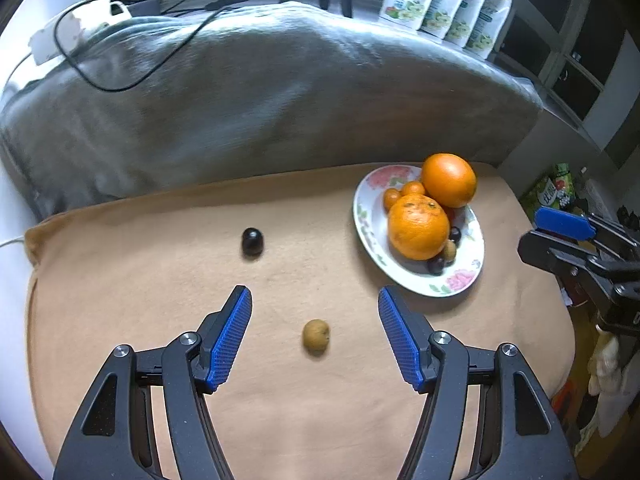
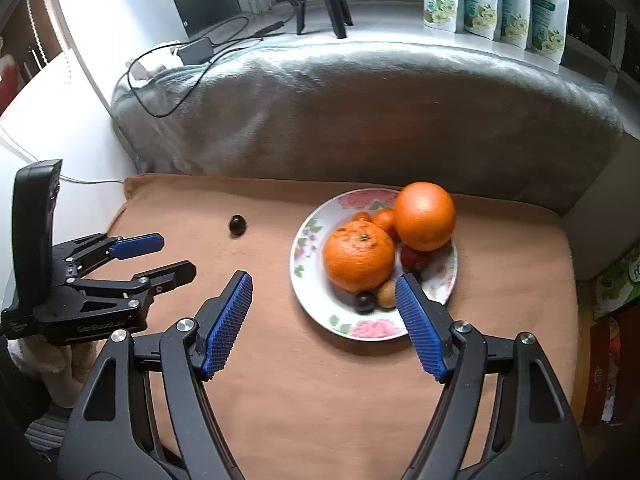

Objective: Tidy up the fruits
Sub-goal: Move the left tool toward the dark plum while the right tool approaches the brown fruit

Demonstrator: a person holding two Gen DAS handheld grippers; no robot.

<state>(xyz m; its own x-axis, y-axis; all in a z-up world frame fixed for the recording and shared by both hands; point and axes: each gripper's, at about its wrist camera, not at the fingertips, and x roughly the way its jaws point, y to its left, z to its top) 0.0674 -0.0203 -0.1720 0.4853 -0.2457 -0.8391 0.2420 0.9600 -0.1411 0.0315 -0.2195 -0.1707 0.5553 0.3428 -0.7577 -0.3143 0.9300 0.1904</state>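
Note:
A floral plate [image 1: 368,216] [image 2: 312,296] on a tan cloth holds two large oranges [image 1: 418,226] [image 2: 358,256], small orange fruits, dark grapes and a brown fruit. A small brown fruit [image 1: 316,334] lies loose on the cloth, between the open fingers of my left gripper [image 1: 315,298]. A dark grape [image 1: 252,241] [image 2: 237,225] lies loose farther back. My right gripper [image 2: 324,284] is open and empty above the plate's near-left rim. The left gripper also shows in the right wrist view [image 2: 174,258], open.
A grey blanket [image 1: 248,100] rises behind the tan cloth [image 1: 160,280]. Cables and a white adapter [image 1: 60,36] lie on it at the back left. Several white pouches [image 2: 496,0] stand at the back right. The cloth's edges drop off left and right.

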